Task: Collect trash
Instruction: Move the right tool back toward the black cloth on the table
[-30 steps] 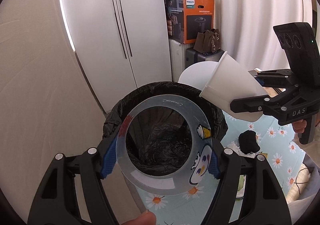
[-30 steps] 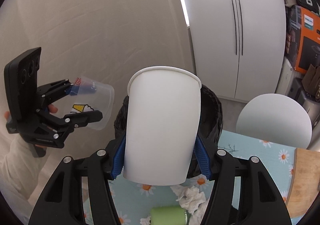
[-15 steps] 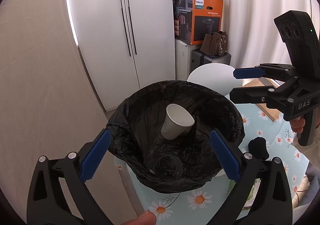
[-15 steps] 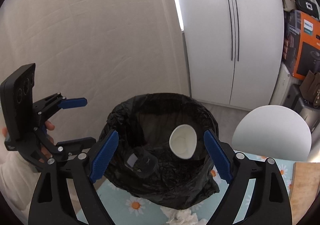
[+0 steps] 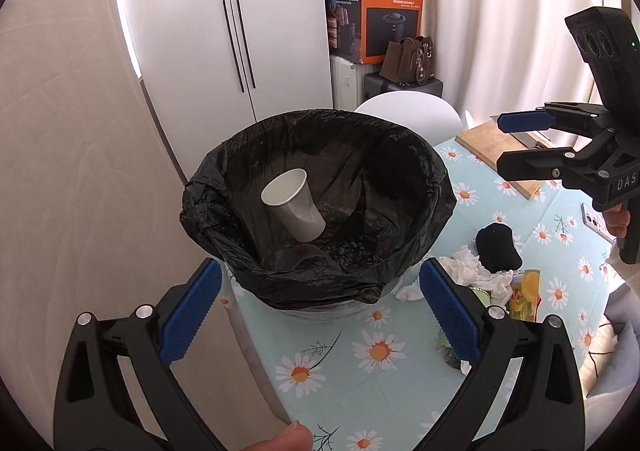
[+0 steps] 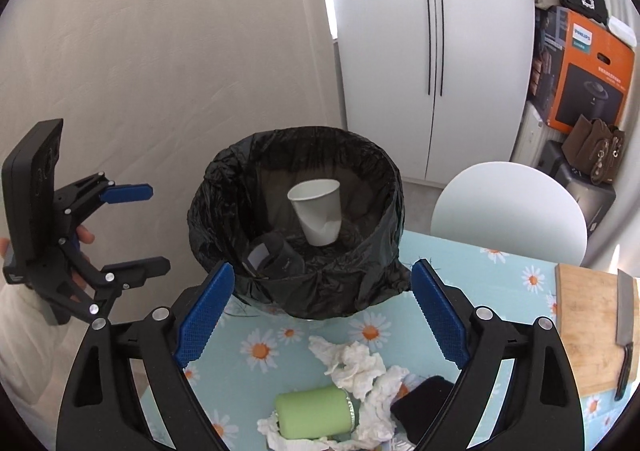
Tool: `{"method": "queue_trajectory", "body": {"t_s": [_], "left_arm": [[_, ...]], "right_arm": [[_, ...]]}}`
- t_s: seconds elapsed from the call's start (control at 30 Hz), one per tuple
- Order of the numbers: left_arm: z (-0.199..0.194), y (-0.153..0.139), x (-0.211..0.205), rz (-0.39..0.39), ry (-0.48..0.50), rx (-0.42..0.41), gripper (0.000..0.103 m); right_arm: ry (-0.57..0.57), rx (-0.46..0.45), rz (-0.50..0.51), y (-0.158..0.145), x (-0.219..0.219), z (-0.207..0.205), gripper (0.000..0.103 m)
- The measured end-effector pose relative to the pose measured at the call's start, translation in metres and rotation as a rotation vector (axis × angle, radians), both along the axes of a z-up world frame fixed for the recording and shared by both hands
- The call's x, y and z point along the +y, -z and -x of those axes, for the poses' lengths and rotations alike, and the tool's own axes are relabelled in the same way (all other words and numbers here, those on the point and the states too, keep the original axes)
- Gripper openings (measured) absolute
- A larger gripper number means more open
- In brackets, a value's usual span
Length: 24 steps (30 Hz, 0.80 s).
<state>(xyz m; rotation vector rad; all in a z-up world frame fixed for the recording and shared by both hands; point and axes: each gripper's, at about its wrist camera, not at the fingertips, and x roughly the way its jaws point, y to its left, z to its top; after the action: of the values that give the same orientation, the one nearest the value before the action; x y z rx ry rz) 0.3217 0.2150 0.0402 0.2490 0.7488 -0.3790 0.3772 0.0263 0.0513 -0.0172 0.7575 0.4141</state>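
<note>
We find both cups already in the bin (image 6: 280,287); the paper cup (image 6: 318,213) leans inside. Left gripper (image 5: 320,311) and right gripper (image 6: 322,315) have just been opening and stand spread, nothing between them. Remaining: crumpled tissues (image 6: 360,369) and a green can (image 6: 314,413) on the table (image 6: 500,279). We judge the tissues light and soft, best pinched mid-wad; the can thin, rollable, slippery, best taken across its body.

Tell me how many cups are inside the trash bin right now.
2. A white paper cup leans mouth up inside the black-lined trash bin. A clear plastic cup lies on its side at the bottom, beside it. More could be hidden in the liner's folds.
</note>
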Motion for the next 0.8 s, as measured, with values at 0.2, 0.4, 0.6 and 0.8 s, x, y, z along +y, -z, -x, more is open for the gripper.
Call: {"method": "queue_trajectory", "body": {"t_s": [0.2,0.4,0.6,0.8], "left_arm": [[0.022,0.008,-0.017,-0.01,0.051,0.008,0.097],[0.043,0.013,-0.036,-0.015,0.101,-0.002,0.097],[0.059,0.02,-0.051,-0.008,0.134,0.013,0.097],[0.074,0.031,-0.066,-0.016,0.148,0.039,0.097]], "right_arm": [[0.05,0.016,0.02,0.01,-0.014,0.043,0.085],[0.096,0.047,0.049,0.024,-0.027,0.077,0.085],[0.14,0.053,0.065,0.028,-0.042,0.106,0.085],[0.162,0.07,0.067,0.035,-0.056,0.12,0.086]]}}
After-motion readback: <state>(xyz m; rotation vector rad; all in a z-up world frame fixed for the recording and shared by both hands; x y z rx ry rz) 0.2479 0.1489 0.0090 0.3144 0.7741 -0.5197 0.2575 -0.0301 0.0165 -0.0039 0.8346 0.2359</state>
